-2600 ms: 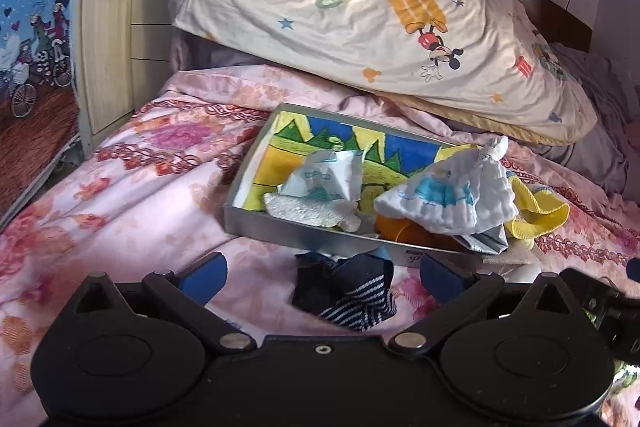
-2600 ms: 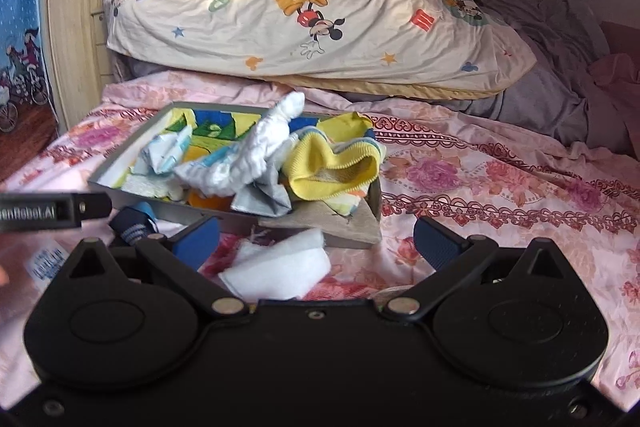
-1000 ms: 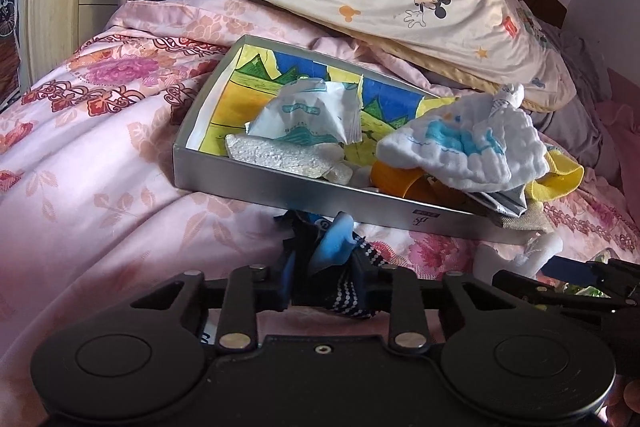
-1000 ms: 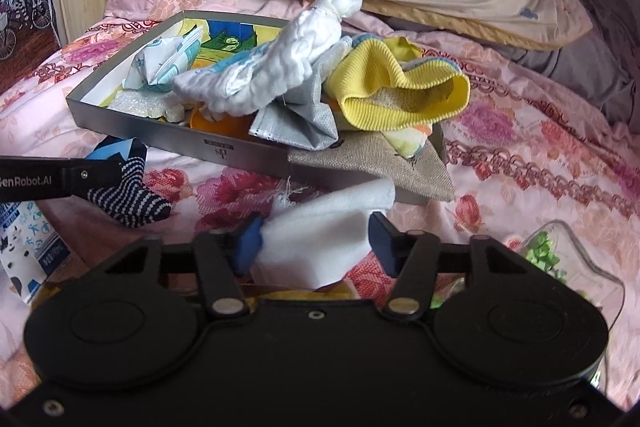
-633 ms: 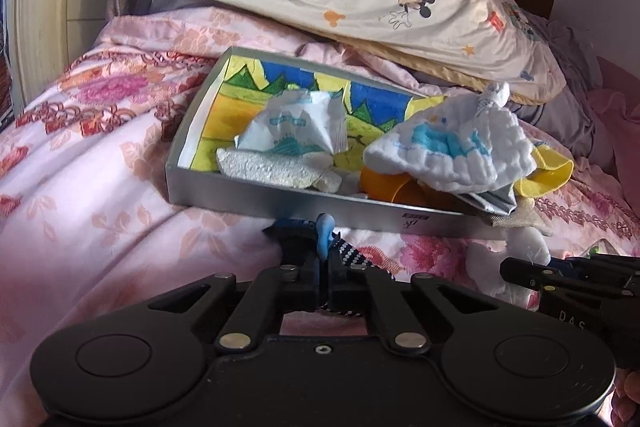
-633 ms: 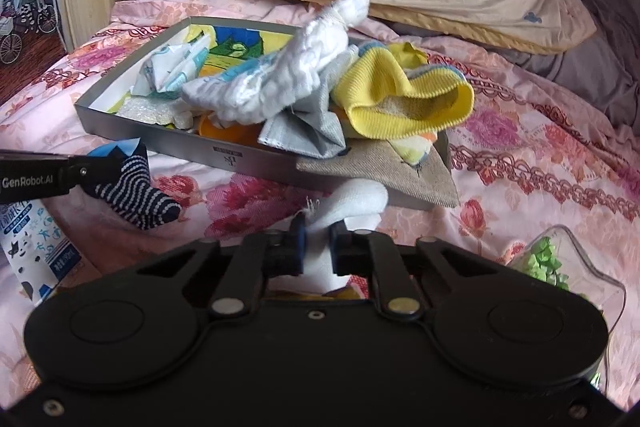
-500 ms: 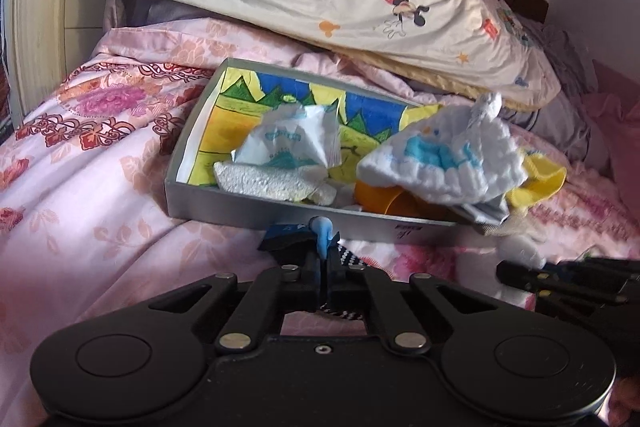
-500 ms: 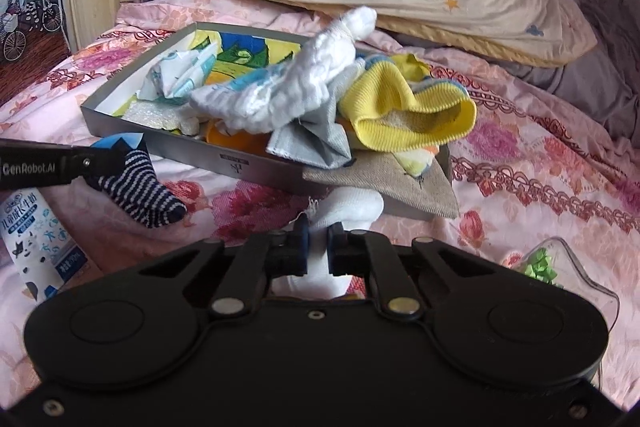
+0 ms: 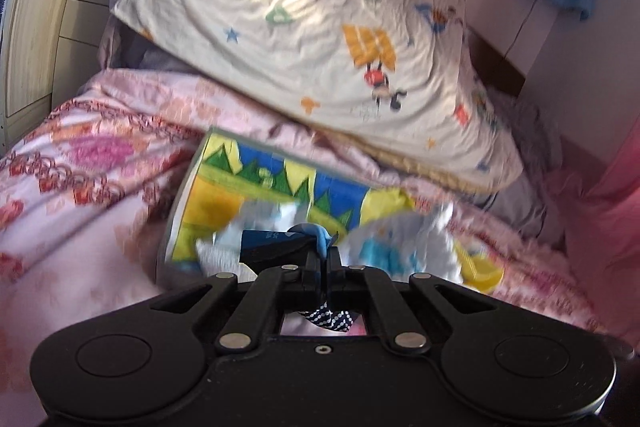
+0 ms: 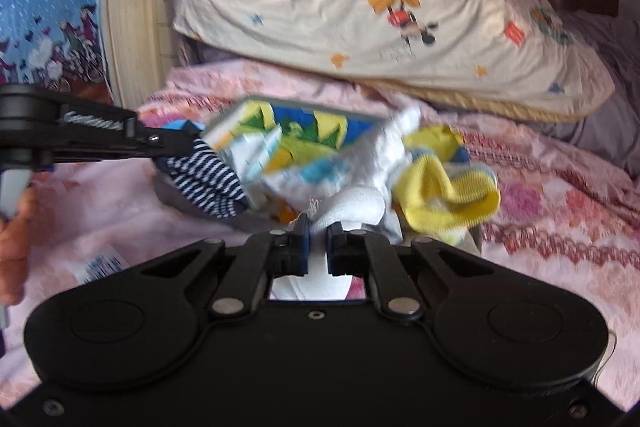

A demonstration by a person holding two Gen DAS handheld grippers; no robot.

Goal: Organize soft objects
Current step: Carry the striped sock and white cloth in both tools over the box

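Note:
My left gripper (image 9: 323,254) is shut on a navy-and-white striped sock (image 9: 276,245), lifted off the bed; in the right wrist view the sock (image 10: 206,183) hangs from the left gripper (image 10: 182,143) just left of the grey tray (image 10: 240,113). My right gripper (image 10: 318,227) is shut on a white sock (image 10: 352,205), held up in front of the tray. The tray (image 9: 182,203) has a colourful picture bottom and holds a white-and-blue cloth (image 9: 394,251), a yellow sock (image 10: 444,191) and other soft items. Both views are blurred.
The tray lies on a pink floral bedspread (image 9: 80,187). A large cartoon-print pillow (image 9: 320,27) leans behind it. A wooden headboard with drawers (image 9: 48,27) stands at the left. A hand (image 10: 14,243) holds the left gripper's handle. A small printed packet (image 10: 102,263) lies on the bed.
Both grippers went from open around their socks to shut on them, then rose off the bedspread and moved toward the tray. The socks now hang in the air.

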